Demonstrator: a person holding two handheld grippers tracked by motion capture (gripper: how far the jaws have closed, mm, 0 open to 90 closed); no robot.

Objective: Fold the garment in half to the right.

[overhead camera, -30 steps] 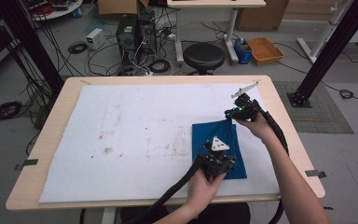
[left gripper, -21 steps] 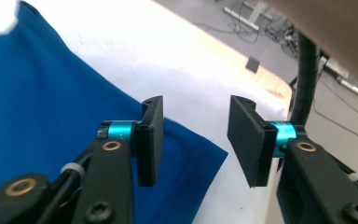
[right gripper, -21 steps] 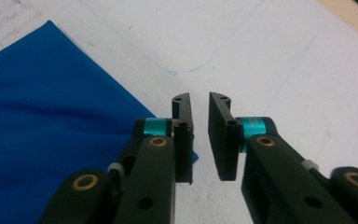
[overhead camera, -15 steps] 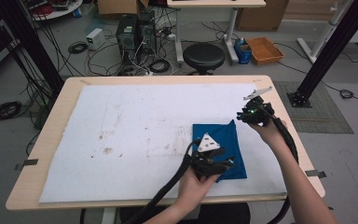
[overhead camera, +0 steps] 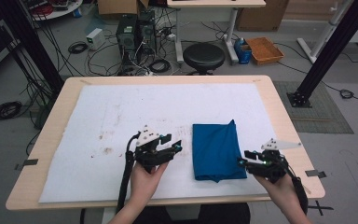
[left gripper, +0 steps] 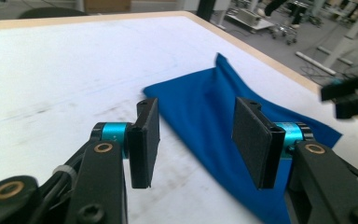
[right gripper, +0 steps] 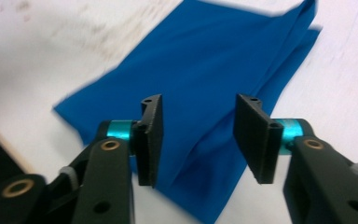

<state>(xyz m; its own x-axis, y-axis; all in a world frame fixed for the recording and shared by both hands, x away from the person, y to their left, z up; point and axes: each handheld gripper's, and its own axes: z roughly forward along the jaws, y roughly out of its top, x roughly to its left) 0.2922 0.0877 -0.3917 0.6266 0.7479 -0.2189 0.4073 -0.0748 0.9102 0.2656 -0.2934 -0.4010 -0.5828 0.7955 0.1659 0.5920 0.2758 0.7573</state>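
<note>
At a pale wooden table (overhead camera: 289, 121) covered with a stained white sheet (overhead camera: 121, 116), we hold 2 black two-jaw grippers on either side of a folded blue cloth (overhead camera: 216, 149), which lies flat on the sheet toward the right half of the table, near our edge. The left gripper (overhead camera: 176, 148) sits just left of the cloth, its tips pointing at the cloth's left border; the right gripper (overhead camera: 242, 161) sits by the cloth's near right corner, its tips pointing in from that side.

Both sets of jaws stand apart with nothing between them, and both have just been opening. In the left gripper view the left gripper (left gripper: 196, 140) frames bare sheet and the cloth's (left gripper: 223, 121) edge beyond its pads, with no fabric pinched. In the right gripper view the right gripper (right gripper: 198, 137) looks down over the cloth (right gripper: 200, 70), whose layers fan slightly at the far corner (a sign, we judge, of 1 or more folds already made).

We read the placement this way: the cloth has been let go and rests on its own, and the 2 grippers flank it so each can reach an edge for another fold or a smoothing pass. One ridge runs along the cloth's upper right, so the stack is not quite flat.
</note>
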